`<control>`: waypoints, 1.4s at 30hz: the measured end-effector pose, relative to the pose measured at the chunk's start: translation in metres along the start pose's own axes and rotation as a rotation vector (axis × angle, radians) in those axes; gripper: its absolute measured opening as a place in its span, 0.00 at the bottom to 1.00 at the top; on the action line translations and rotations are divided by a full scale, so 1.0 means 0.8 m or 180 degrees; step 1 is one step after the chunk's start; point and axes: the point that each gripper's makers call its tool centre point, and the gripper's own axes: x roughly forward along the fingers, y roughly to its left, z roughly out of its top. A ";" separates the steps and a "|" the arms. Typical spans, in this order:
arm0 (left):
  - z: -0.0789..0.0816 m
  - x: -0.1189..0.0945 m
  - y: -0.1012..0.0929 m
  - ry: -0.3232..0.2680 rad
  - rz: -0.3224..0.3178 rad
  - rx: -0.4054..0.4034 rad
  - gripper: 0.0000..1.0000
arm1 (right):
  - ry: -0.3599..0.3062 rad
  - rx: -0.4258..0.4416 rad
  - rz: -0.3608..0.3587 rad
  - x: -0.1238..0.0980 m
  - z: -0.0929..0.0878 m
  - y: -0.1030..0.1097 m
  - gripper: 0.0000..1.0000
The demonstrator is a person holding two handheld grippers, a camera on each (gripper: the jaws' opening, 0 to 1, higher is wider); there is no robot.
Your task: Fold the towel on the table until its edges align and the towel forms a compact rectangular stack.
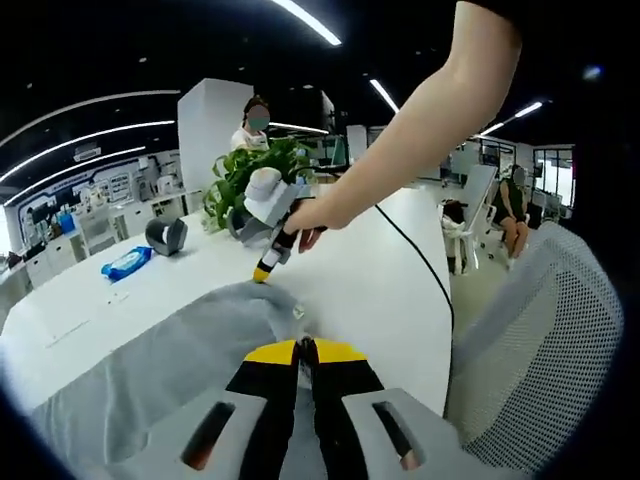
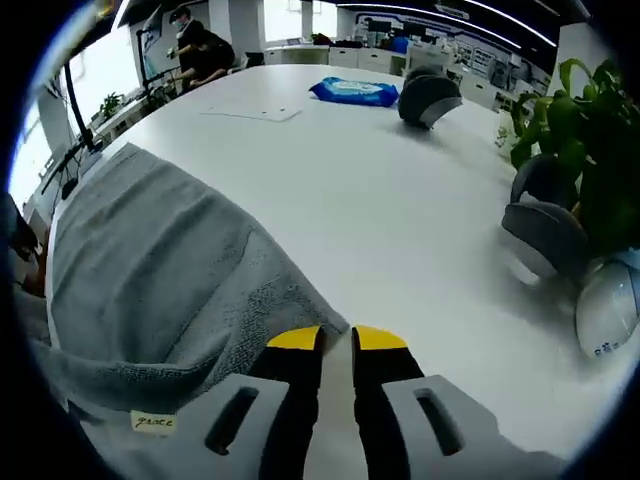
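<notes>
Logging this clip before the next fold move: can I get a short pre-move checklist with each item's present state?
1. Left hand-held gripper closed on the towel: ok, jaws together over the cloth.
2. Right hand-held gripper at the towel's corner: ok; jaws nearly shut, actual grip cannot tell.
3. Towel in the workspace on the table: ok.
4. Edges aligned into a compact stack: not ok, the cloth lies spread and rumpled.
5. Blue packet and plant clear of the towel: ok.
</notes>
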 end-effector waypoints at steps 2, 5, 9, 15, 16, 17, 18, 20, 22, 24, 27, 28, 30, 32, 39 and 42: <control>0.001 -0.001 -0.001 -0.0003 -0.0008 -0.0030 0.05 | 0.0013 0.0034 -0.0001 -0.002 0.001 -0.001 0.07; 0.005 -0.004 -0.001 -0.0051 -0.0023 -0.0112 0.05 | 0.0049 0.0124 0.0089 -0.001 0.001 -0.001 0.04; 0.005 -0.007 -0.005 -0.0049 -0.0042 -0.0095 0.05 | 0.0002 0.0292 0.0114 -0.001 0.000 -0.003 0.02; 0.010 -0.011 -0.011 -0.0076 -0.0104 -0.0176 0.05 | -0.0349 0.0736 0.0183 -0.016 0.016 -0.008 0.00; 0.013 -0.012 -0.015 -0.0087 -0.0155 -0.0236 0.04 | -0.0469 0.0879 0.0198 -0.024 0.024 -0.012 0.00; 0.015 -0.012 -0.018 -0.0099 -0.0197 -0.0281 0.04 | -0.0595 0.1019 0.0244 -0.033 0.032 -0.015 0.00; 0.020 -0.012 -0.021 -0.0118 -0.0230 -0.0296 0.04 | -0.0700 0.1078 0.0277 -0.040 0.039 -0.018 0.00; 0.031 -0.013 -0.032 -0.0164 -0.0319 -0.0318 0.04 | -0.0900 0.1153 0.0349 -0.056 0.055 -0.025 0.00; 0.041 -0.014 -0.043 -0.0218 -0.0399 -0.0329 0.04 | -0.1009 0.1202 0.0425 -0.071 0.065 -0.025 0.00; 0.051 -0.015 -0.058 -0.0282 -0.0501 -0.0328 0.04 | -0.1101 0.1183 0.0516 -0.082 0.071 -0.022 0.00; 0.066 -0.018 -0.078 -0.0355 -0.0645 -0.0371 0.04 | -0.1109 0.1097 0.0543 -0.093 0.073 -0.017 0.00; 0.070 -0.018 -0.081 -0.0370 -0.0666 -0.0346 0.04 | -0.1112 0.1082 0.0544 -0.095 0.073 -0.017 0.00; 0.077 -0.021 -0.085 -0.0383 -0.0706 -0.0303 0.04 | -0.1126 0.1008 0.0568 -0.103 0.077 -0.015 0.00; 0.089 -0.024 -0.088 -0.0435 -0.0741 -0.0293 0.04 | -0.1155 0.0943 0.0573 -0.114 0.084 -0.016 0.00; 0.157 -0.040 -0.098 -0.0852 -0.0930 -0.0795 0.04 | -0.1293 0.0713 0.0626 -0.152 0.108 -0.020 0.00; 0.191 -0.048 -0.098 -0.0996 -0.1014 -0.0884 0.04 | -0.1376 0.0688 0.0671 -0.170 0.119 -0.020 0.00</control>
